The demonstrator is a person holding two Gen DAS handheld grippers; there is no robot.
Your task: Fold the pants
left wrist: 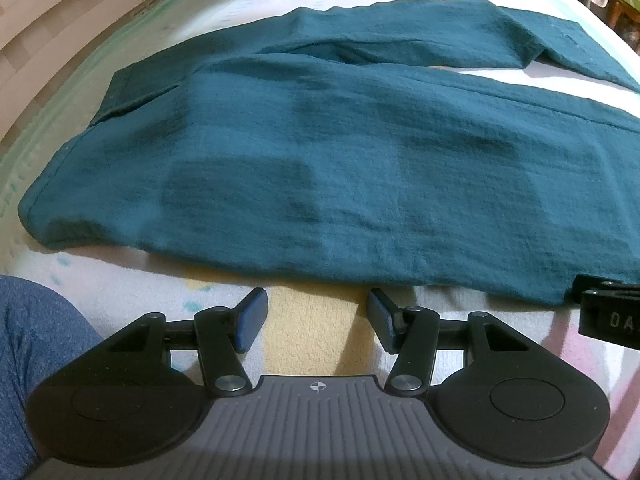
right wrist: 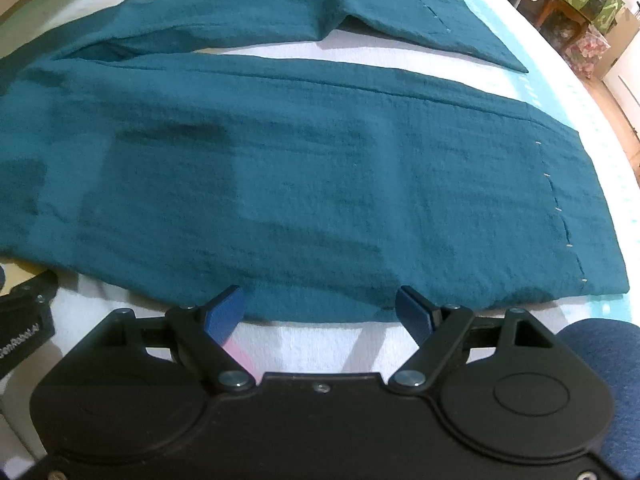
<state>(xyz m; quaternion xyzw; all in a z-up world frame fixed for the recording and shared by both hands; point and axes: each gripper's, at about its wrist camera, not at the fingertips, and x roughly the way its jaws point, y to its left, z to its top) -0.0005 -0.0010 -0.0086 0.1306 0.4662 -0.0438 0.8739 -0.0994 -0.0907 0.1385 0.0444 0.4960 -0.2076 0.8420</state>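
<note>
Starting the fold, by my judgement: the teal pants [left wrist: 320,152] lie spread flat on the bed [left wrist: 312,328], legs apart, waistband toward its left edge, hems toward the right. My left gripper [left wrist: 316,316] hovers just short of the near pant edge, fingers wide, nothing between them. My right gripper [right wrist: 320,312] sits at that edge, fingers wide, not pinching. Next move likely calls for nipping the near leg's edge in both and carrying it over the far leg. Cloth: crinkled, soft weave, limp; fleecy bed cover.

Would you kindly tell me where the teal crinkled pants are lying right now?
The teal crinkled pants lie flat on the pale patterned bedspread, just beyond both open grippers, legs stretching right.
</note>
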